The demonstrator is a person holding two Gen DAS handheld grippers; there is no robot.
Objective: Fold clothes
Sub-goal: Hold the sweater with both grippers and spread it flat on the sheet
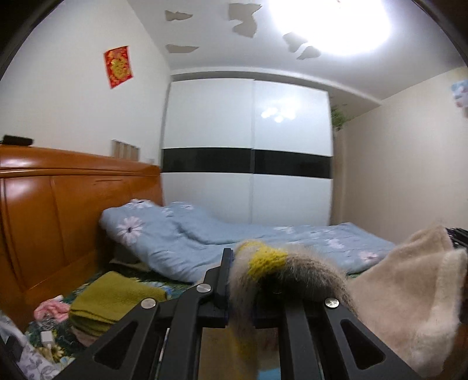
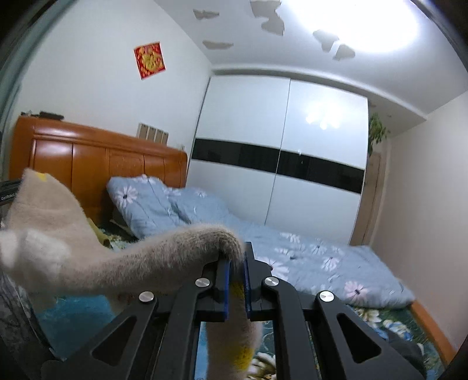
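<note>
Aloft over the bed, we hold a fuzzy beige sweater (image 1: 409, 298) stretched between both claws. Our left gripper (image 1: 242, 280) is clamped on one furry edge of it, where a yellow knitted band (image 1: 264, 258) humps over the fingers; the rest of the garment spreads off to the right, thick and cream-coloured. Our right gripper (image 2: 237, 263) pinches another fold of the same sweater between its blue-padded fingers (image 2: 224, 280), the cloth draping over the left finger and hanging down below the jaws, with a patch of yellow showing low in the frame. From there the fabric runs away to the left, where it bunches into a pale mass.

Beyond the garment, a light-blue quilt (image 1: 181, 239) printed with white daisies lies rumpled across the far half of the bed. An orange wooden headboard (image 1: 64, 204) stands at the left. Near it, on a dark floral sheet (image 2: 380, 318), sit a folded olive-green knit (image 1: 111, 298) and, just to its left, a pink item (image 1: 49, 309). A white sliding wardrobe (image 2: 280, 163) with a black band fills the far wall, and a red paper square (image 2: 149, 60) hangs on the left wall beneath a glaring ceiling lamp (image 2: 354, 26).
</note>
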